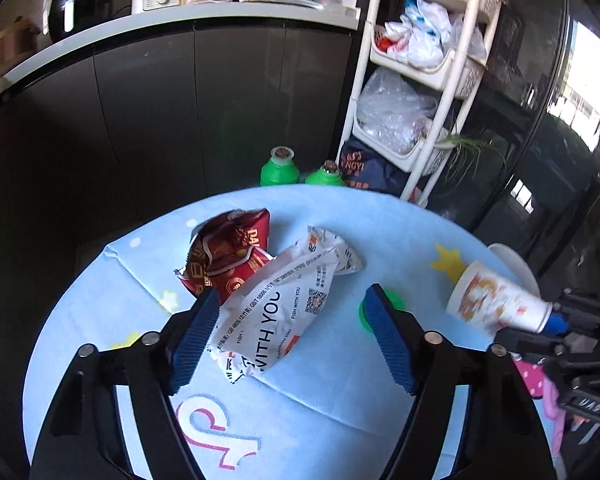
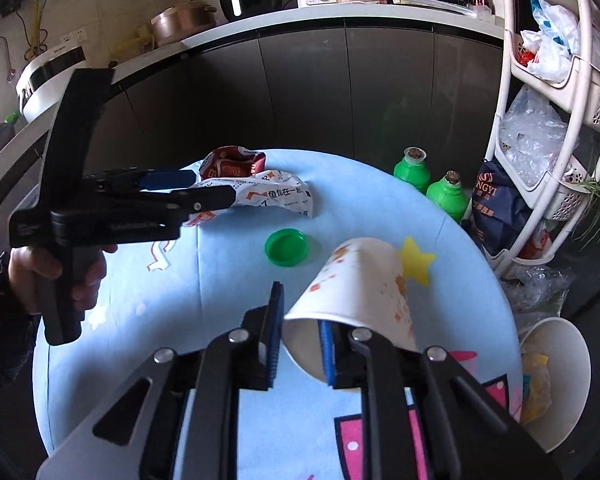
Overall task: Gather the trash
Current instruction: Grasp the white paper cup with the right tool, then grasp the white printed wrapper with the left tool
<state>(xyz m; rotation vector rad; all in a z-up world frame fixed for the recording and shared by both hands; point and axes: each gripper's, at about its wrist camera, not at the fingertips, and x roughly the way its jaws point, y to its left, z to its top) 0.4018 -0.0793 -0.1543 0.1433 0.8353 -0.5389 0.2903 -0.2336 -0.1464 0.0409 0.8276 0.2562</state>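
Observation:
My left gripper point(image 1: 290, 300) is open above a crumpled white printed bag point(image 1: 284, 300) on the round table point(image 1: 340, 392); the bag lies between its blue pads. A crumpled red snack bag point(image 1: 228, 256) lies just behind it. A green lid point(image 2: 286, 247) sits in the middle of the table. My right gripper point(image 2: 300, 304) is shut on the rim of a white paper cup point(image 2: 364, 280) with orange print, one pad inside the cup and one outside. It holds the cup tilted above the table. The left gripper point(image 2: 188, 188) shows in the right wrist view over the white bag point(image 2: 276, 196).
A white bin point(image 2: 556, 384) with trash in it stands beside the table at the right. Two green bottles point(image 2: 428, 180) and a dark blue bag point(image 2: 496, 208) stand on the floor behind. A white tiered rack point(image 1: 420, 80) holds plastic bags. Dark cabinets and a counter lie behind.

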